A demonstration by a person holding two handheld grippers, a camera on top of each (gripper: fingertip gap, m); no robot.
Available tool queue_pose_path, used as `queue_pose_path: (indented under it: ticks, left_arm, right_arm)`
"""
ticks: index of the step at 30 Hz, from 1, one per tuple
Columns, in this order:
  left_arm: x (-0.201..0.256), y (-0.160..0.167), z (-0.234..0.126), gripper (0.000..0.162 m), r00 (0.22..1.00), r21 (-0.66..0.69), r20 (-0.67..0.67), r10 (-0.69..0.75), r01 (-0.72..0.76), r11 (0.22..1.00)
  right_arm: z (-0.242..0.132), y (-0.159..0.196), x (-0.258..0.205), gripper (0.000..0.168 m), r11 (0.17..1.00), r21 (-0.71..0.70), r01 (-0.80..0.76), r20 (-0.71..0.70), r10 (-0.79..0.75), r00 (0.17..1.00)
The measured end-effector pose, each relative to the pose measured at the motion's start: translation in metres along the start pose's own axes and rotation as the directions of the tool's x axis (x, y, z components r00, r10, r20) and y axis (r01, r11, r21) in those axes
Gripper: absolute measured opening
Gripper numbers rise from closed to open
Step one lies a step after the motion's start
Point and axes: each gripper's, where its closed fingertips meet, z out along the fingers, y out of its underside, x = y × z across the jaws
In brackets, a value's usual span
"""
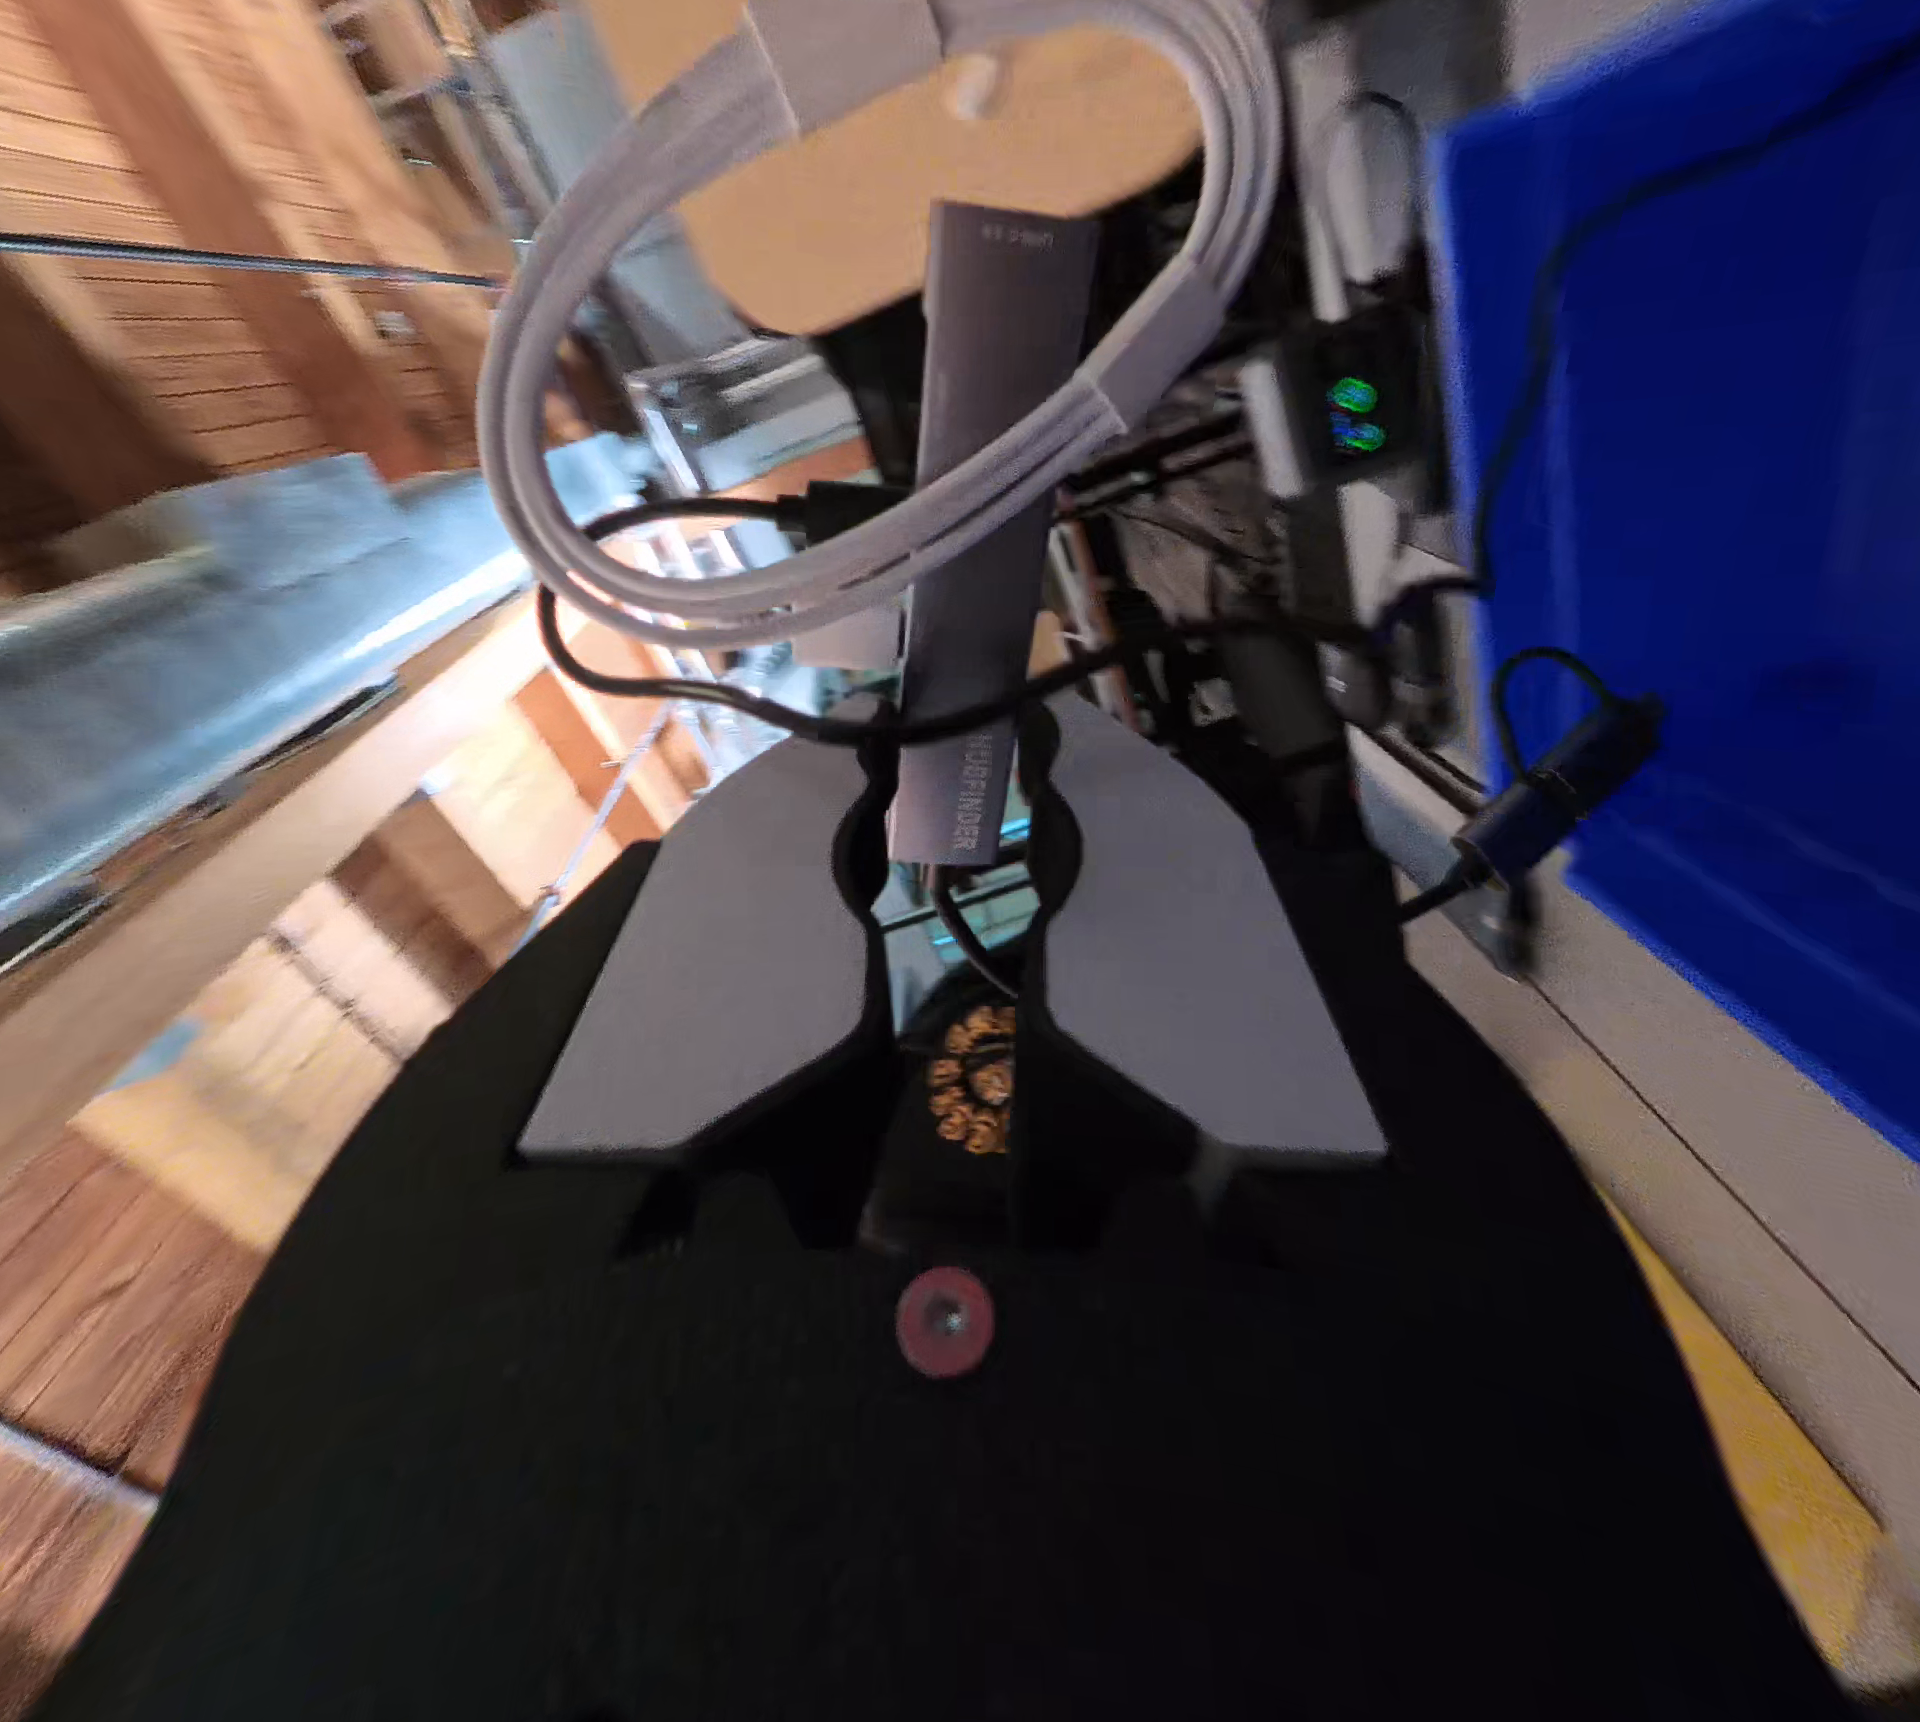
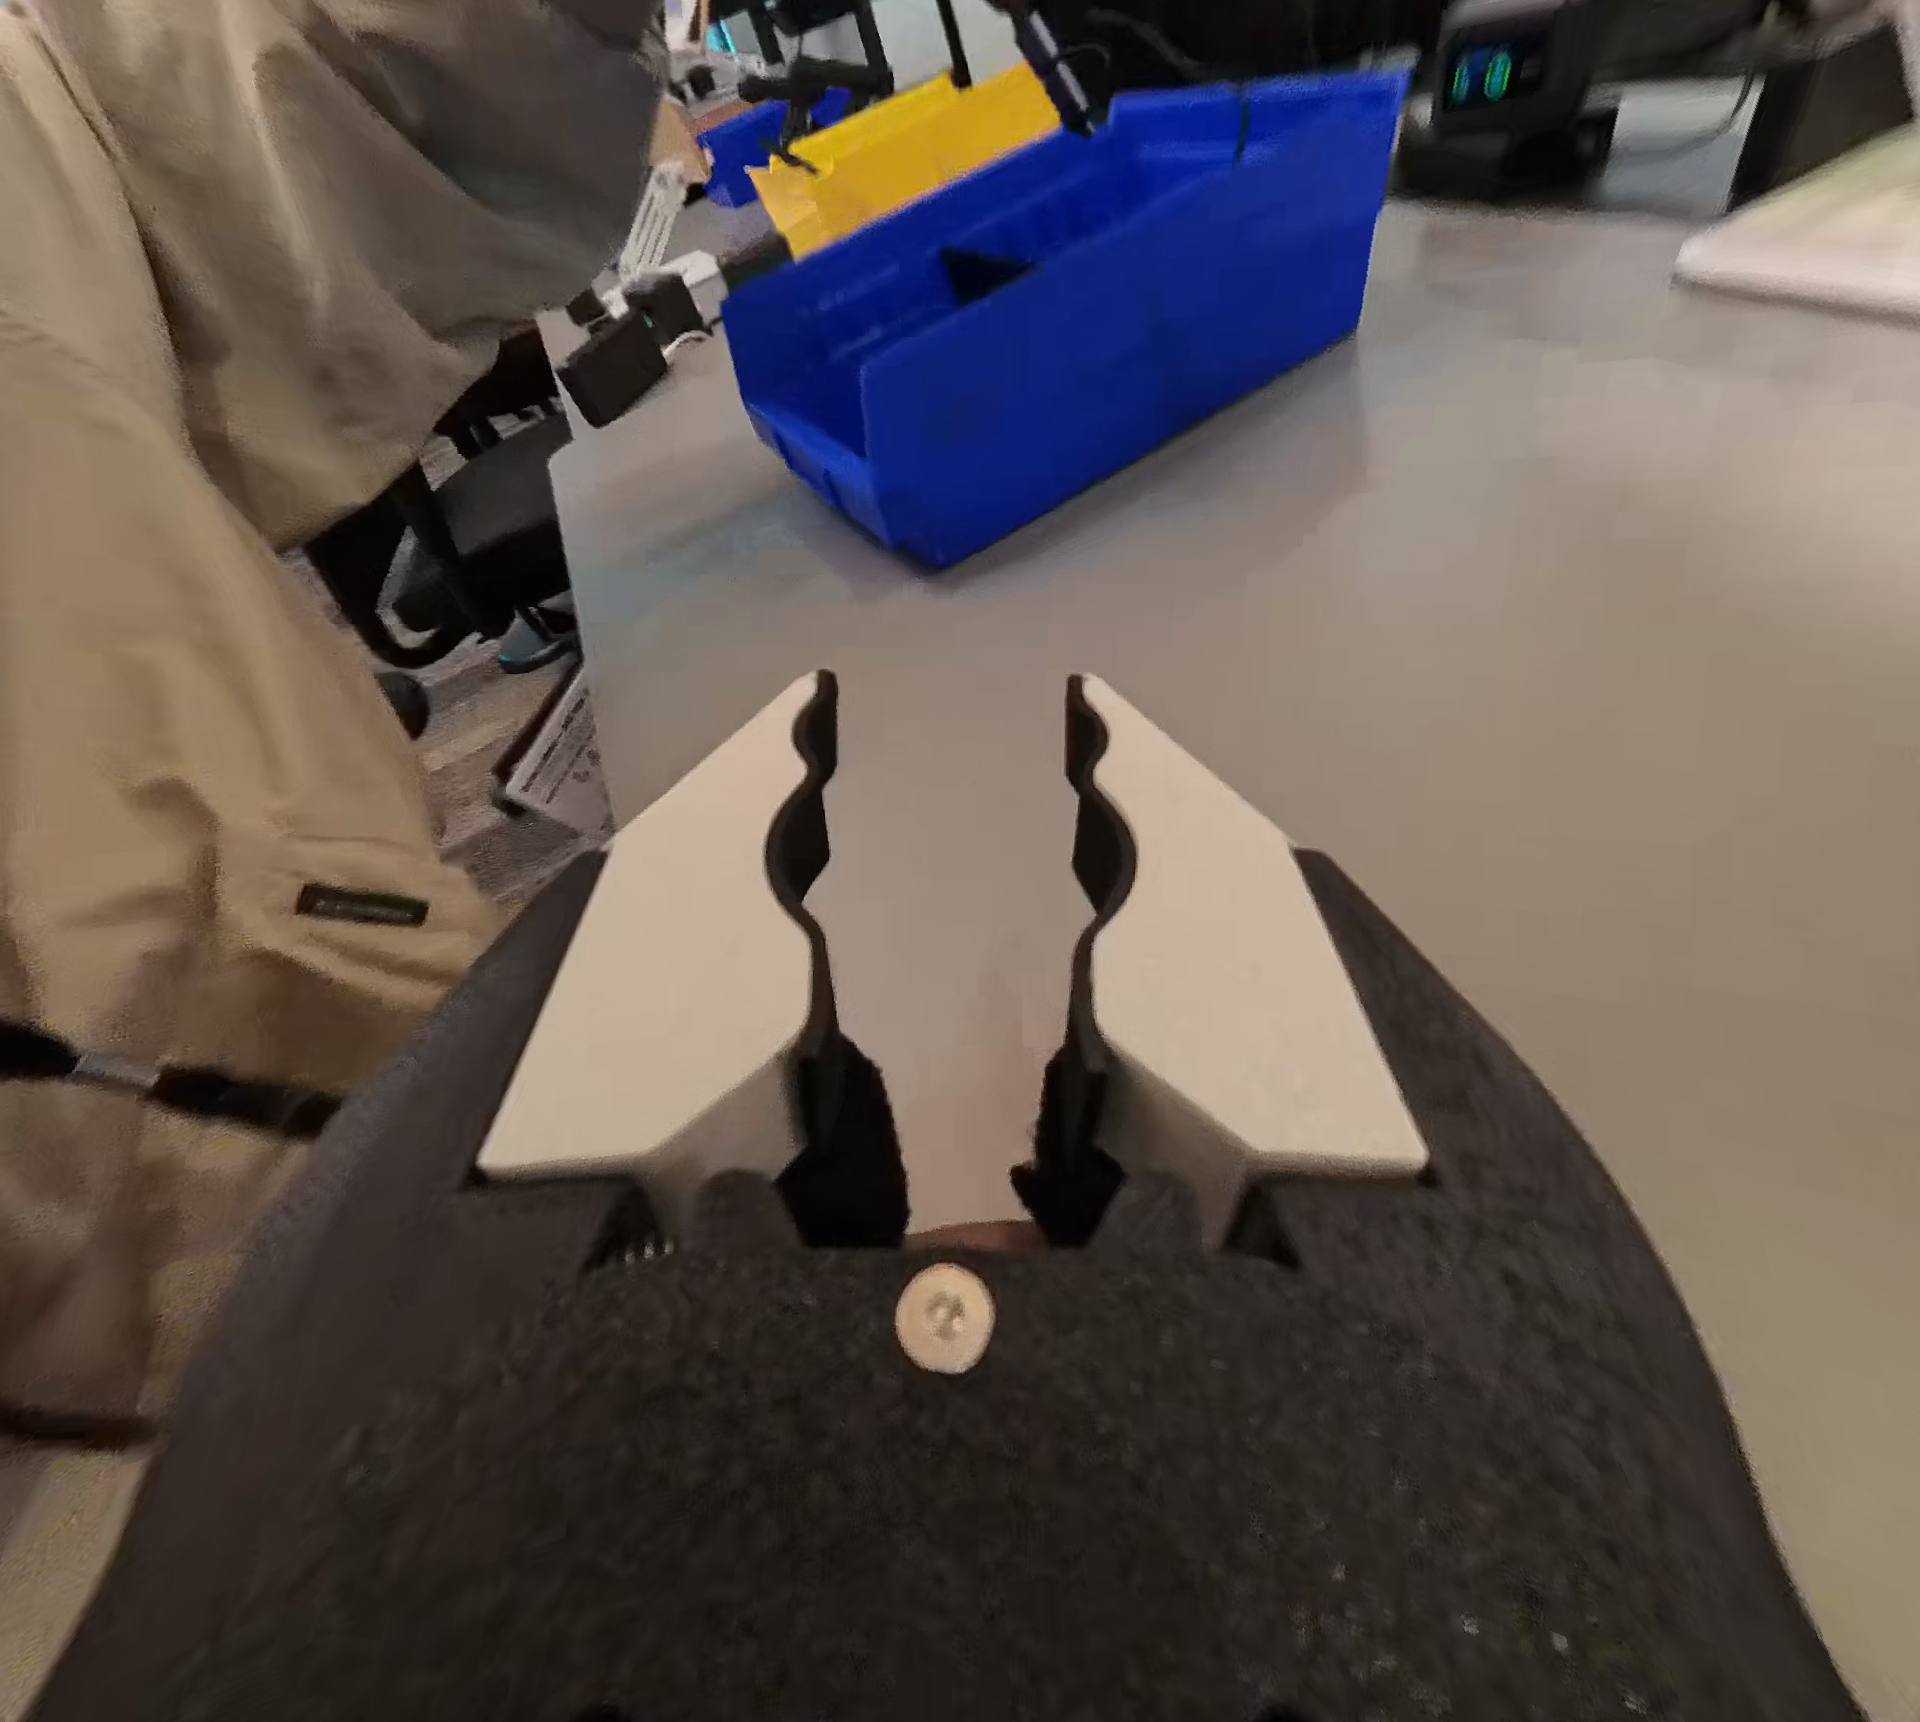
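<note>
My left gripper (image 1: 951,758) is shut on a flat grey hub (image 1: 987,509), held up in the air and tilted. A coiled white cable (image 1: 831,301) hangs looped around the hub. A thin black cable (image 1: 727,696) runs from the hub to a small dark plug (image 1: 1558,789) that dangles beside the blue bin (image 1: 1714,529). My right gripper (image 2: 948,716) is open and empty, low over the grey table (image 2: 1455,685). The blue bin (image 2: 1039,342) stands ahead of it, with the dark plug (image 2: 1060,72) hanging at its far rim.
A yellow bin (image 2: 904,155) and another blue bin (image 2: 748,145) stand behind the blue one. A person's beige sleeve (image 2: 260,322) fills the left of the right wrist view. A dark device with green lights (image 2: 1486,77) sits at the back right. White papers (image 2: 1818,238) lie far right. There is about 35 cm between the tips of the two grippers.
</note>
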Motion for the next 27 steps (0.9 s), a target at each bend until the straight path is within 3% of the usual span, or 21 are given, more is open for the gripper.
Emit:
queue_pose_path:
  ticks: [6,10,14,16,17,20,23,24,26,27]
  left_arm:
    - [-0.088,-0.068,-0.068,0.022,0.975,0.133,0.218,-0.045,0.016,0.991]
    - [-0.109,-0.13,-0.11,0.022,0.951,0.244,0.304,-0.053,-0.024,0.97]
    - [-0.118,-0.183,-0.138,0.022,0.942,0.348,0.323,-0.092,-0.028,0.937]
    - [-0.119,-0.205,-0.146,0.022,0.944,0.391,0.314,-0.104,-0.028,0.92]
    - [-0.119,-0.215,-0.149,0.022,0.945,0.409,0.307,-0.109,-0.028,0.912]
    - [-0.112,-0.232,-0.144,0.023,0.954,0.433,0.27,-0.131,0.002,0.901]
    - [-0.096,-0.245,-0.137,0.022,0.959,0.496,0.154,-0.237,0.132,0.858]
    - [-0.093,-0.246,-0.135,0.015,0.952,0.504,0.108,-0.286,0.195,0.841]
    - [-0.086,-0.244,-0.134,0.022,0.904,0.524,-0.055,-0.425,0.388,0.758]
    - [-0.081,-0.242,-0.134,0.027,0.842,0.511,-0.183,-0.508,0.523,0.683]
  right_arm:
    - [-0.006,-0.133,0.008,0.049,0.941,0.19,0.279,-0.183,-0.245,0.952]
    - [-0.024,-0.189,-0.002,0.053,0.898,0.295,0.325,-0.206,-0.272,0.94]
    - [-0.027,-0.188,-0.021,0.049,0.875,0.259,0.409,-0.195,-0.367,0.909]
    - [-0.032,-0.182,-0.021,0.034,0.852,0.231,0.47,-0.256,-0.413,0.874]
    - [-0.037,-0.181,-0.017,0.016,0.834,0.229,0.503,-0.309,-0.428,0.849]
    - [-0.043,-0.164,-0.008,0.008,0.832,0.132,0.539,-0.297,-0.485,0.822]
    - [-0.051,-0.155,0.005,0.007,0.848,0.095,0.521,-0.274,-0.481,0.833]
    - [-0.053,-0.151,0.015,0.007,0.839,0.053,0.541,-0.3,-0.503,0.81]
    - [-0.063,-0.146,0.031,0.007,0.808,-0.01,0.589,-0.336,-0.558,0.759]
    - [-0.067,-0.144,0.033,0.007,0.802,-0.008,0.597,-0.317,-0.569,0.759]
